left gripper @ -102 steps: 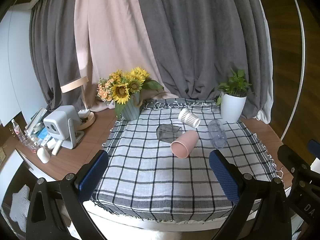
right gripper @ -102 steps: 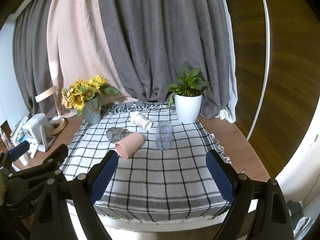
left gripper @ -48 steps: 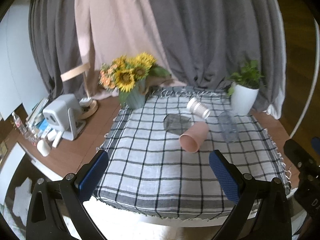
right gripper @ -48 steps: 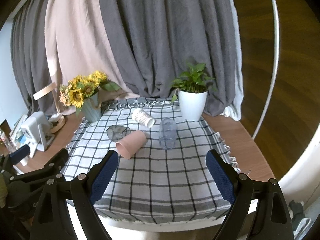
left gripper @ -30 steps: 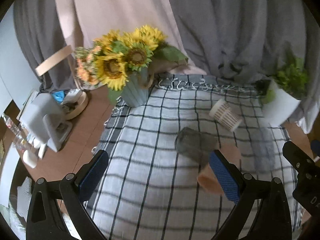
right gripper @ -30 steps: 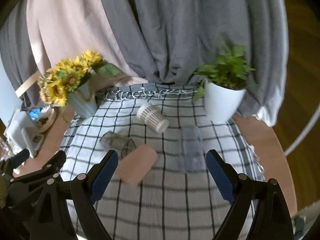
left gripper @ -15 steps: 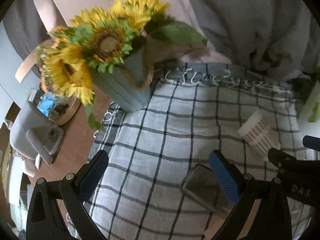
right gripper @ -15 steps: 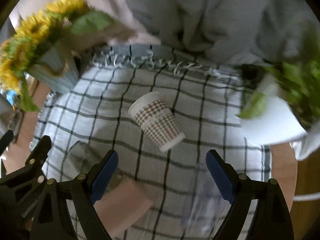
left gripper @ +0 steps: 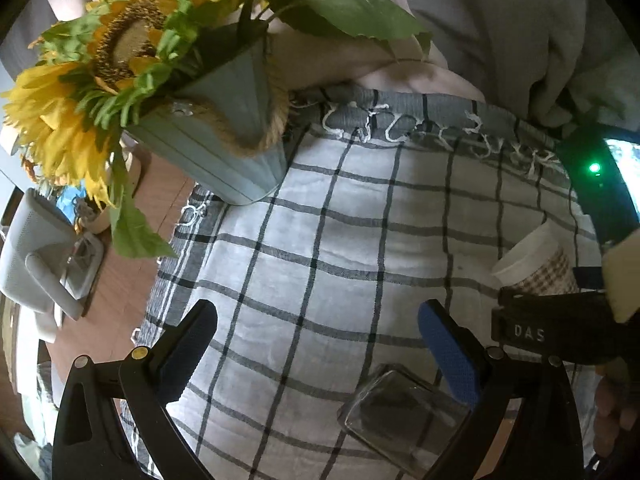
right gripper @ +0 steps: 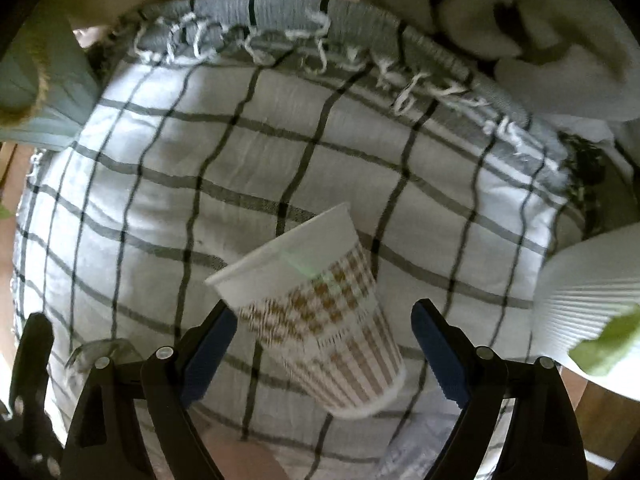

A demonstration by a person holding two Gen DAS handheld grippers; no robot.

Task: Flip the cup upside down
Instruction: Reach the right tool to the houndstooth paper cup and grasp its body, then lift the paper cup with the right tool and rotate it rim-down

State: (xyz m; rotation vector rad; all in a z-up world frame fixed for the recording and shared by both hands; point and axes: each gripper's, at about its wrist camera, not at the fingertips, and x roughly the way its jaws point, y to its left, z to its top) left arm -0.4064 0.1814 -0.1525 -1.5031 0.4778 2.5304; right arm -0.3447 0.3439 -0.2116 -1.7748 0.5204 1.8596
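Note:
A white paper cup with a brown check pattern (right gripper: 320, 304) lies on its side on the checked cloth (right gripper: 240, 168), mouth toward the far left. My right gripper (right gripper: 320, 340) is open, its blue-padded fingers on either side of the cup without touching it. The cup also shows at the right edge of the left wrist view (left gripper: 536, 264), partly hidden by the right gripper's body. My left gripper (left gripper: 316, 340) is open and empty over the cloth. A clear square glass (left gripper: 404, 412) lies on its side under its right finger.
A blue-grey vase of sunflowers (left gripper: 216, 132) stands at the cloth's far left corner. A white ribbed plant pot (right gripper: 592, 296) stands to the right of the cup. A white projector (left gripper: 36, 256) sits on the wooden table to the left. Curtains hang behind.
Both grippers have moved forward and down over the table. The paper cup now lies between my right gripper's open fingers. The sunflower vase looms closer in the left view.

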